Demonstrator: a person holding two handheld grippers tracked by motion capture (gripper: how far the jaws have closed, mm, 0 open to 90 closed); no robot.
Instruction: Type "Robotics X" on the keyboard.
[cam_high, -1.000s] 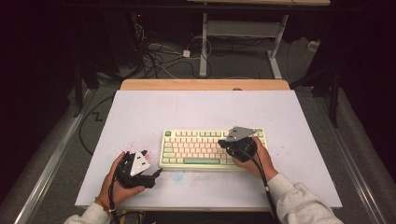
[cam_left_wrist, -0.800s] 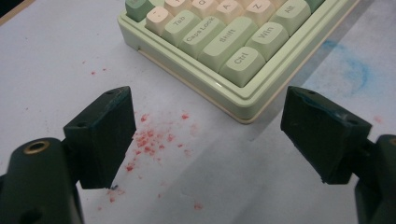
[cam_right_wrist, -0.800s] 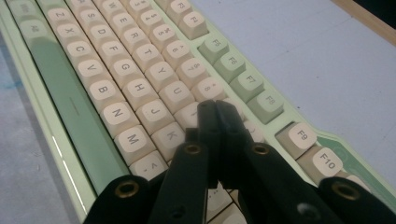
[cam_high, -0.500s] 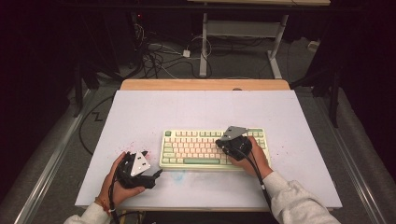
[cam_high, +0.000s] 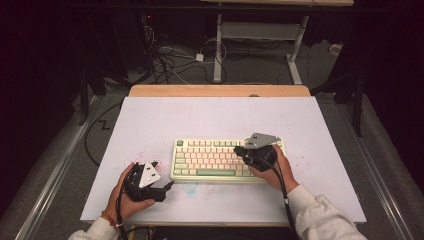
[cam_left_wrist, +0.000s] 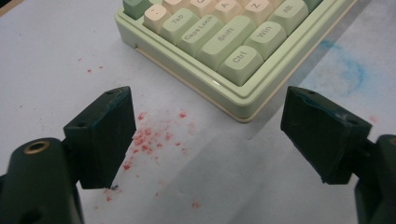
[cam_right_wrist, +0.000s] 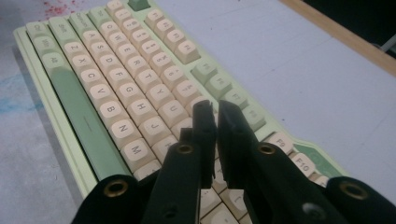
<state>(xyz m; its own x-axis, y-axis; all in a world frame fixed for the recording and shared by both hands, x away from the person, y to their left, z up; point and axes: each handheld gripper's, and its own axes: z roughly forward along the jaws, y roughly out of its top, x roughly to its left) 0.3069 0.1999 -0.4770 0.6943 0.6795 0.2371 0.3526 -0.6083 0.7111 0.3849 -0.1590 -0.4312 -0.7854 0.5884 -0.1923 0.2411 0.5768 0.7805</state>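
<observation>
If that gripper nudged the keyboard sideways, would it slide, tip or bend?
The keyboard would probably slide rather than tip: it lies low and flat on the smooth white table. Its thick green case looks rigid, so bending seems unlikely. The raised keys would likely give under a push from above.

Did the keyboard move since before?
No. The keyboard sits at the same spot on the white table, its back edge as far from the wooden edge as before.

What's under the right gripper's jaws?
Cream keys at the right end of the keyboard. The right gripper has its jaws nearly together, a thin gap between them, nothing held. Which key sits beneath the tips is covered.
</observation>
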